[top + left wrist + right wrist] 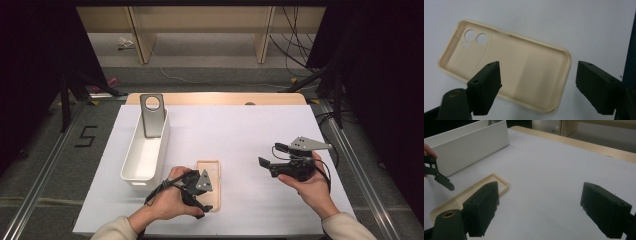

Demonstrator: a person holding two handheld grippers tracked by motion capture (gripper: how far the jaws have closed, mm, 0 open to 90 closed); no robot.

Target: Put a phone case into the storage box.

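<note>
A white sheet covers the table (pixel 250 135). A grey phone case (pixel 152 115) is already stood in the white rectangular plastic bin (pixel 131 165). The beige soft phone case (pixel 506 62) lies flat beside it, not yet gripped: the left gripper (pixel 537 85) is held over it, jaws apart. The right gripper (pixel 539 212) is held aside, jaws apart.

Beige phone case (pixel 524 72), flat, hollow side up

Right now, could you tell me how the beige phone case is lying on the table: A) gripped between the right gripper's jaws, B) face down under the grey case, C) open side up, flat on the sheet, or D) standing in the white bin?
C: the beige phone case lies flat with its hollow inside facing up, below the open left gripper.
</note>
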